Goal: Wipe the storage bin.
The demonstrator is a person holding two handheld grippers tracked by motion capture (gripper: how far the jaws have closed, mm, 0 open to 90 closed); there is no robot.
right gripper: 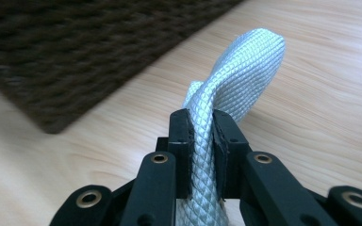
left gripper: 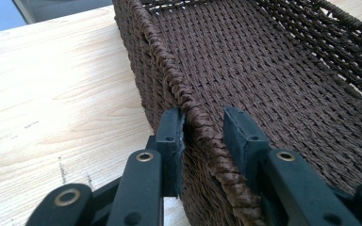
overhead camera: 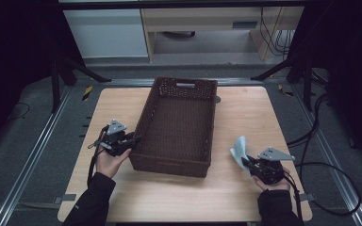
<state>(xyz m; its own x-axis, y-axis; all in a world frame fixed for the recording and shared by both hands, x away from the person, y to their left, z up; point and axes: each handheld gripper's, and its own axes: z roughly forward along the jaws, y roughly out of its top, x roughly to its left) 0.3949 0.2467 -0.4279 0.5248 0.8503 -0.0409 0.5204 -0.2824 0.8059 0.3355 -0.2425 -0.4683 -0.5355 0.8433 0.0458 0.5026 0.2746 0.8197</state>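
A dark brown woven basket [overhead camera: 176, 162] stands in the middle of the wooden table [overhead camera: 245, 108]. My left gripper [overhead camera: 134, 140] reaches its left wall near the front corner. In the left gripper view the jaws [left gripper: 202, 134] straddle the braided rim [left gripper: 195, 117]: the left pad lies against it and the right pad stands a little off it. My right gripper [overhead camera: 245, 162] is at the front right of the table, shut on a pale blue-white woven cloth [overhead camera: 239, 149]. In the right gripper view the cloth [right gripper: 245, 70] rises folded from between the pads [right gripper: 201, 129].
The basket's inside [left gripper: 264, 70] holds nothing and it has a handle slot [overhead camera: 185, 85] in its far wall. Its dark side [right gripper: 75, 47] lies to the upper left of the cloth. Cables [overhead camera: 330, 165] trail off the table's right edge. Tripod legs [overhead camera: 82, 70] stand behind.
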